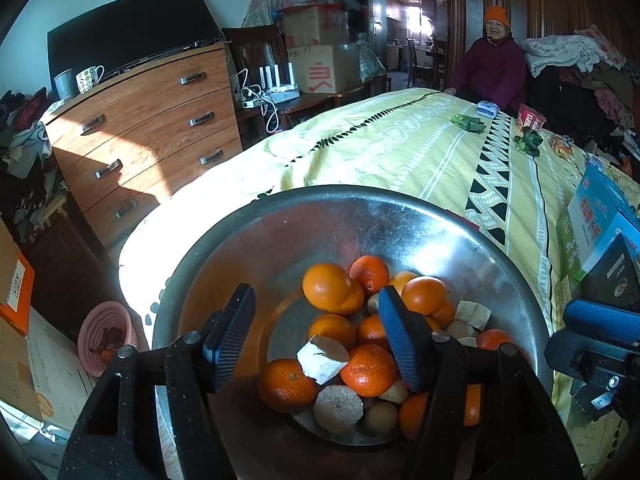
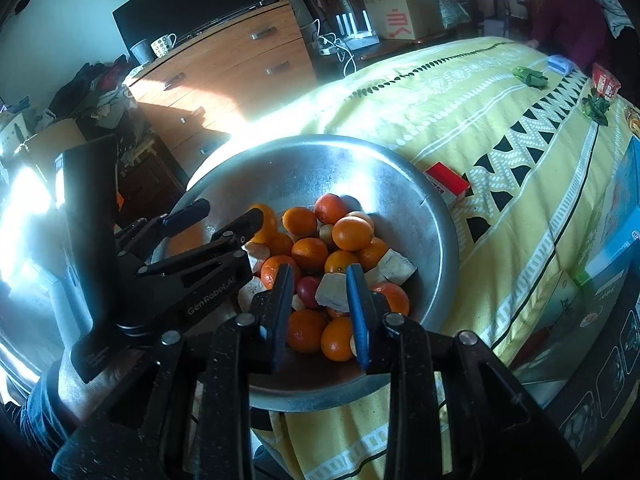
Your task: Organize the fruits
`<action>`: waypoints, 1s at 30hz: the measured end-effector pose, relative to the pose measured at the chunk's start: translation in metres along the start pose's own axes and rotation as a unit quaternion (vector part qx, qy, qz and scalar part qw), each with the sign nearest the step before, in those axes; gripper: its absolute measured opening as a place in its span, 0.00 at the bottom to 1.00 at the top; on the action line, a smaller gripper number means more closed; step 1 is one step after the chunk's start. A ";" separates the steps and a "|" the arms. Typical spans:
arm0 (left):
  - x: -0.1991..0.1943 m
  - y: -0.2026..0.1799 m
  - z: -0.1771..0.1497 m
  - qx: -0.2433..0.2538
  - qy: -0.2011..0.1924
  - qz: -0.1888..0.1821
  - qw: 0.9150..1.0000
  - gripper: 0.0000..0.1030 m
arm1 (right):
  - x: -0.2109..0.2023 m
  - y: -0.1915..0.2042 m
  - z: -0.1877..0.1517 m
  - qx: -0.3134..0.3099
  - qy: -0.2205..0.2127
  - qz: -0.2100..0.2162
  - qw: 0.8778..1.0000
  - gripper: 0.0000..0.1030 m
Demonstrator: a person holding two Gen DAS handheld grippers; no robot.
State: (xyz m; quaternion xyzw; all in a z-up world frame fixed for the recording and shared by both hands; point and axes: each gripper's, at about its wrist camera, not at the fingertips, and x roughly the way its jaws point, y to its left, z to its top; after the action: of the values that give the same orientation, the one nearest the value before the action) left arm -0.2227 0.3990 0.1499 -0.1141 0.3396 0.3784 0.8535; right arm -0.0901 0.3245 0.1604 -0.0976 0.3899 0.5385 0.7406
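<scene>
Resting on a yellow patterned bedspread (image 1: 400, 148), a wide round metal bowl (image 1: 460, 240) holds a heap of small orange citrus fruits (image 1: 330, 288) mixed with pale cut chunks (image 1: 322, 360), a few brownish round pieces and, in the right wrist view, one small red fruit (image 2: 309, 291). Both tools hang over the bowl, angled down at the pile. The left gripper (image 1: 316, 336) has its blue-padded fingers (image 1: 394, 332) spread apart with nothing pinched between them. The right gripper (image 2: 319, 304) stands with a narrower gap, its pads framing a pale chunk (image 2: 332, 291) without clearly pressing on it. Beside the bowl's far rim lies a small red and white box (image 2: 448, 180). A person in a dark purple coat (image 1: 490, 68) sits beyond the far end of the bed.
</scene>
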 end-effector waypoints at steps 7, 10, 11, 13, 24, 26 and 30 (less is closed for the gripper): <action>-0.016 -0.008 0.006 0.007 -0.016 0.006 1.000 0.71 | -0.033 -0.001 -0.007 0.005 -0.032 0.006 0.999 0.54; -0.036 -0.013 0.015 -0.002 -0.044 -0.008 0.999 0.71 | -0.062 -0.006 -0.020 -0.006 -0.054 -0.005 0.999 0.54; -0.045 -0.017 0.018 -0.004 -0.057 -0.017 0.998 0.71 | -0.075 -0.008 -0.026 -0.012 -0.064 -0.014 0.998 0.55; -0.061 -0.032 0.024 0.001 -0.078 -0.040 0.996 0.71 | -0.104 -0.017 -0.040 -0.022 -0.086 -0.042 0.995 0.61; -0.174 -0.207 0.018 0.129 -0.163 -0.221 0.953 0.95 | -0.217 -0.153 -0.155 0.142 -0.110 -0.196 0.964 0.75; -0.186 -0.244 0.003 0.164 -0.158 -0.248 0.942 0.96 | -0.230 -0.174 -0.179 0.173 -0.104 -0.210 0.957 0.76; -0.198 -0.316 -0.035 0.243 -0.120 -0.299 0.915 1.00 | -0.252 -0.210 -0.225 0.223 -0.094 -0.243 0.939 0.83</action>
State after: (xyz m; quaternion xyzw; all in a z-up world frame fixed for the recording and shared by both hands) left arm -0.1072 0.0531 0.2365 0.0465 0.2660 0.0223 0.9626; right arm -0.0424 -0.0687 0.1221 0.0293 0.3934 0.2482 0.8847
